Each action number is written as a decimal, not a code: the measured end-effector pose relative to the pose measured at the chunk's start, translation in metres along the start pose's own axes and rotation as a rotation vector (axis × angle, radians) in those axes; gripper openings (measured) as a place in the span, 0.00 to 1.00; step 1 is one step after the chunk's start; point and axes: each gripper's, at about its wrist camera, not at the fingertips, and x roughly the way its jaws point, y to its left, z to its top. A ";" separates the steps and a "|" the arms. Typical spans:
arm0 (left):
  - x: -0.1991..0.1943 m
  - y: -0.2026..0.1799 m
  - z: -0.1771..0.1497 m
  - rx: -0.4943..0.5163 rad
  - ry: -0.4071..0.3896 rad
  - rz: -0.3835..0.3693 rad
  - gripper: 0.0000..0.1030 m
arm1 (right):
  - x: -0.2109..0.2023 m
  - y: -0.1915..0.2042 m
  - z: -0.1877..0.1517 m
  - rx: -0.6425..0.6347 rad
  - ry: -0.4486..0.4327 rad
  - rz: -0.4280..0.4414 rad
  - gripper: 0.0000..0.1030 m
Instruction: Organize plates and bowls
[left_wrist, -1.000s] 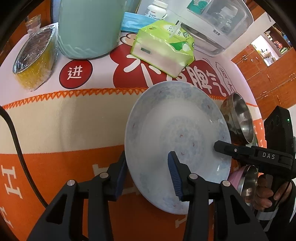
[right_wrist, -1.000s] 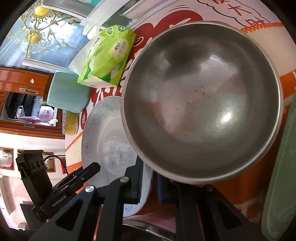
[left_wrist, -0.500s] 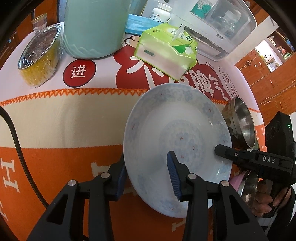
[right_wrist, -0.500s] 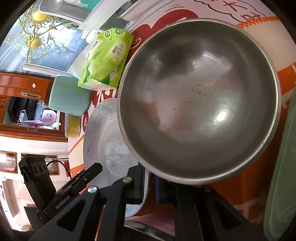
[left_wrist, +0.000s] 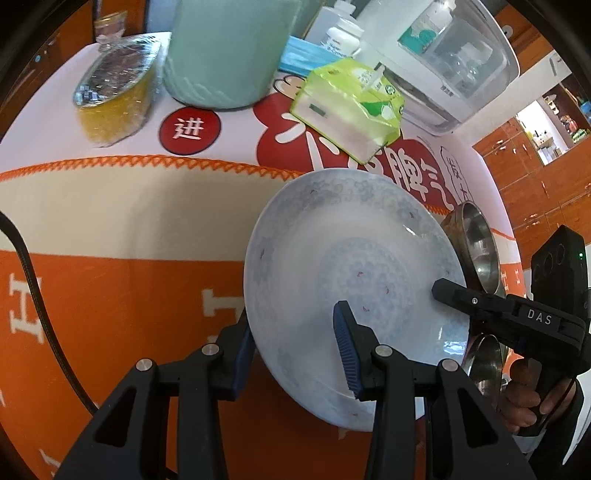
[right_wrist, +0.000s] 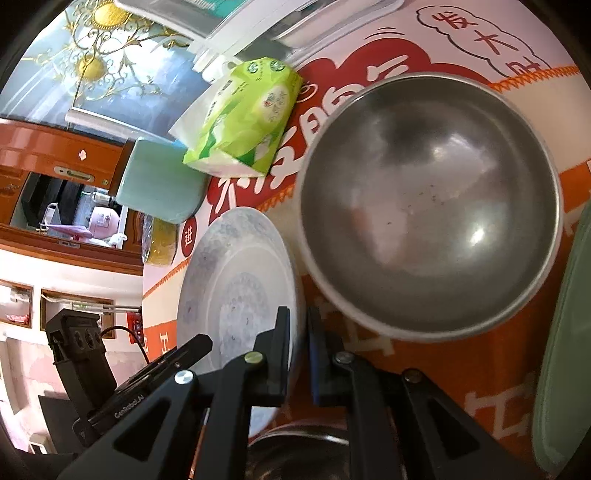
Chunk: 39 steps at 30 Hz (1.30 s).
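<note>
Grips the patterned plate (left_wrist: 351, 277) with the left tongs (left_wrist: 293, 317), narrowed onto its near-left rim: one pad behind the edge, the other on the inner face. Carries it tilted, seemingly clear of the orange cloth on the table (left_wrist: 110, 295). Shows the plate leaning a touch more than a second ago, with the grip unchanged.

Pinches the near rim of the steel bowl (right_wrist: 432, 206) in the right tongs (right_wrist: 299, 312), closed down tight on the thin metal. Holds it to the right of the plate and just beside it, with a hand (left_wrist: 532, 398) wrapped round the handle. Compared with a moment back, slides the bowl rightward in the right wrist view and uncovers more of the plate at its left. Looks like a lift under way on both sides at once.

Leaves a second steel bowl (left_wrist: 484, 363) low at the near right, under the right tongs, and a pale green dish (right_wrist: 565, 332) at the far-right edge. Keeps the tissue pack (left_wrist: 347, 110) untouched at the far side.

Means both pieces are in hand and free to travel. Calls next, most likely, for stacking like with like: bowl into bowl, plate by the dish. Risks a slip on that thin steel rim if tipped further.
</note>
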 end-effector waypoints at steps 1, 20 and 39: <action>-0.003 0.001 -0.001 -0.005 -0.007 0.001 0.38 | -0.001 0.004 -0.001 -0.008 -0.001 0.002 0.09; -0.087 0.011 -0.032 -0.034 -0.132 0.064 0.20 | -0.035 0.057 -0.036 -0.141 -0.041 0.022 0.09; -0.180 -0.021 -0.092 0.031 -0.261 -0.003 0.20 | -0.114 0.075 -0.117 -0.191 -0.135 0.047 0.10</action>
